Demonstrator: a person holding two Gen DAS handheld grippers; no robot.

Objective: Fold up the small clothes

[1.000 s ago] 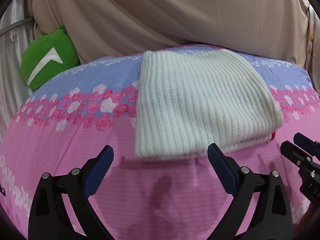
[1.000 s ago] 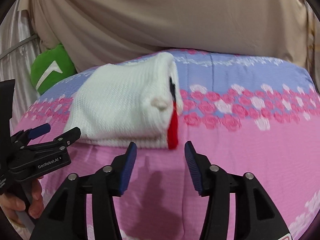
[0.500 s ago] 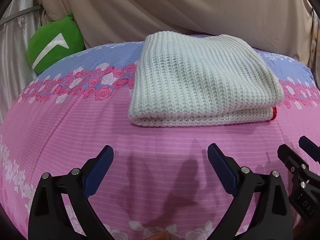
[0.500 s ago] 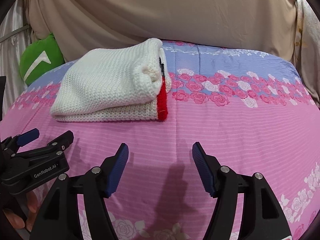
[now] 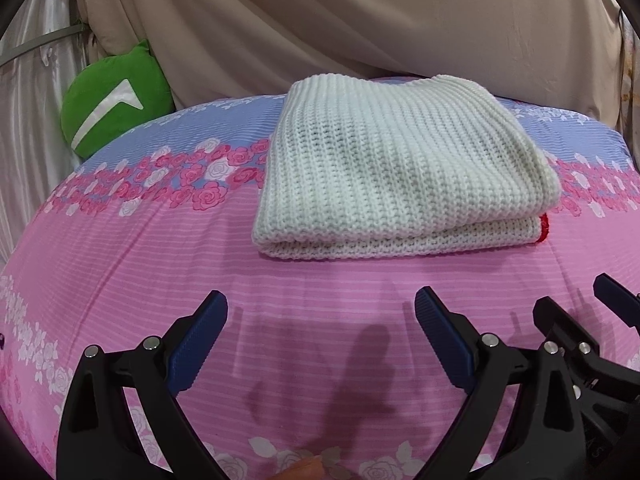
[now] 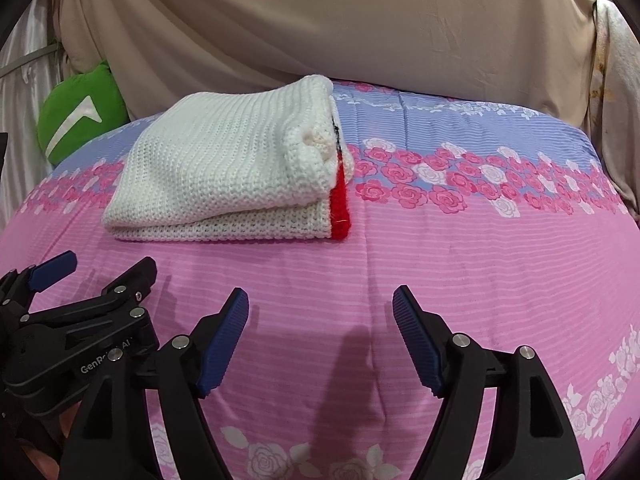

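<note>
A white knitted garment (image 5: 396,172) lies folded in layers on the pink flowered bedsheet (image 5: 132,264), with a red band at its right end (image 6: 340,204). My left gripper (image 5: 320,332) stands open a short way in front of it, nothing between its blue pads. My right gripper (image 6: 320,328) hovers in front of and to the right of the folded garment (image 6: 232,164); its jaws are opening with nothing between them. Each gripper shows at the edge of the other's view.
A green cushion with a white mark (image 5: 112,104) leans at the back left of the bed. A beige cloth (image 5: 360,20) hangs behind the bed, and pale curtains (image 5: 28,92) hang at the left. A blue band with roses (image 6: 460,140) crosses the sheet.
Both grippers have drawn back from the folded garment, which now lies farther ahead in both views. The right gripper's jaws have spread wider. The garment has not moved.
</note>
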